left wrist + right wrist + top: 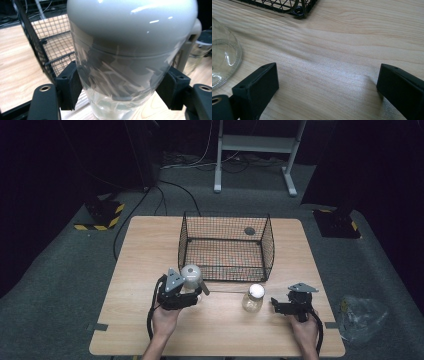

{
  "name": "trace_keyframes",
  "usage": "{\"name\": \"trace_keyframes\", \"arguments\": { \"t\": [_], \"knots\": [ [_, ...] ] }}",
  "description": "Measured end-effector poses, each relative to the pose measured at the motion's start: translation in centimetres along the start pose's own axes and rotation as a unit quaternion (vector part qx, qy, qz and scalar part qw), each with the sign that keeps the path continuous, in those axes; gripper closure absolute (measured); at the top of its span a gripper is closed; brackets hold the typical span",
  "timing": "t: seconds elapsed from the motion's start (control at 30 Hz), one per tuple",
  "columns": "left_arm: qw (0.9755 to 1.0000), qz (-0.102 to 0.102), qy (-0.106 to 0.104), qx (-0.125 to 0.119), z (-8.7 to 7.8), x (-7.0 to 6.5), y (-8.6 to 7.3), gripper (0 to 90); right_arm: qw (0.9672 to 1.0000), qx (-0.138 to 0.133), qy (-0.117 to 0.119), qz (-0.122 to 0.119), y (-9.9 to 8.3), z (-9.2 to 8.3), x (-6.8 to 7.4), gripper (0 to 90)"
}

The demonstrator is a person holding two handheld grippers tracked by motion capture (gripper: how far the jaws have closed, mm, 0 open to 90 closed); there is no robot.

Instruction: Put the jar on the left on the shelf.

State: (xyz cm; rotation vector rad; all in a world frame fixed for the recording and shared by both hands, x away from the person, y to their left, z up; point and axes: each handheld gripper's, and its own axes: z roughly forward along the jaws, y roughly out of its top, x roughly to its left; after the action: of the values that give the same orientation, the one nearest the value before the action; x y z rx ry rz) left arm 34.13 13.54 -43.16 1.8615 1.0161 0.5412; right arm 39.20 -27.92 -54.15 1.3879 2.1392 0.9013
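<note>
In front of the basket [226,247], the left tongs [192,292] grip a clear bottle [120,75] with a grey cap, probably to drop it inside; the right tongs [274,304] wait wide open, holding nothing, beside a jar [253,298] on the table [140,270].

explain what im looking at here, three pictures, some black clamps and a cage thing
A person sits at a wooden table, holding hand-held tongs in each hand. The wide picture comes from a camera overhead. The other two come from cameras riding on the tongs.

On the table stand a black wire basket and a clear jar with a white lid. The left tongs are shut on a clear bottle with a grey cap, seen close up in their own view. The right tongs are open, with bare wood between them.
</note>
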Motion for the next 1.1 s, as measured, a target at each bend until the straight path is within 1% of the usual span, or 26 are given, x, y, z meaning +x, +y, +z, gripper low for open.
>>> {"name": "trace_keyframes", "arguments": {
  "t": [0.1, 0.17, 0.27, 0.3, 0.43, 0.5, 0.67, 0.77, 0.87, 0.97, 1.1],
  "knots": [
    [0.9999, 0.001, -0.014, -0.002, -0.3, 0.0, 0.9, 29.7, 1.0000, 0.000, 0.000, 0.000, 0.0, 0.0, 0.0, 3.9],
    [0.9998, 0.002, -0.022, 0.000, -0.3, 0.0, 1.4, 29.7, 1.0000, 0.000, 0.000, 0.000, 0.0, 0.0, 0.0, 3.9],
    [0.9996, 0.015, -0.025, 0.008, -0.3, 0.0, 2.4, 29.8, 1.0000, 0.000, 0.000, 0.000, 0.0, 0.0, 0.0, 3.9],
    [0.9996, 0.015, -0.025, 0.008, -0.3, 0.0, 2.4, 29.8, 1.0000, 0.000, 0.000, 0.000, 0.0, 0.0, 0.0, 3.9],
    [0.9993, 0.011, -0.034, 0.009, -0.3, 0.2, 3.0, 29.7, 1.0000, 0.000, 0.000, 0.000, 0.0, 0.0, 0.0, 3.9],
    [0.9991, 0.004, -0.041, 0.011, -0.3, 0.4, 3.6, 29.8, 1.0000, 0.000, 0.000, 0.000, 0.0, 0.0, 0.0, 3.9],
    [0.9989, 0.002, -0.046, 0.006, -0.4, 0.6, 4.3, 29.7, 1.0000, 0.000, 0.000, 0.000, 0.0, 0.0, 0.0, 3.9],
    [0.9985, -0.004, -0.054, 0.005, -0.5, 0.8, 4.9, 29.7, 1.0000, 0.000, 0.000, 0.000, 0.0, 0.0, 0.0, 3.9],
    [0.9984, -0.008, -0.057, 0.005, -0.5, 1.2, 5.6, 29.7, 1.0000, 0.000, 0.000, 0.000, 0.0, 0.0, 0.0, 3.9],
    [0.9982, -0.007, -0.059, 0.001, -0.5, 1.4, 6.2, 29.7, 1.0000, 0.000, 0.000, 0.000, 0.0, 0.0, 0.0, 3.9],
    [0.9984, -0.002, -0.056, -0.002, -0.3, 1.6, 7.1, 29.8, 1.0000, 0.000, 0.000, 0.000, 0.0, 0.0, 0.0, 3.9]
  ]
}}
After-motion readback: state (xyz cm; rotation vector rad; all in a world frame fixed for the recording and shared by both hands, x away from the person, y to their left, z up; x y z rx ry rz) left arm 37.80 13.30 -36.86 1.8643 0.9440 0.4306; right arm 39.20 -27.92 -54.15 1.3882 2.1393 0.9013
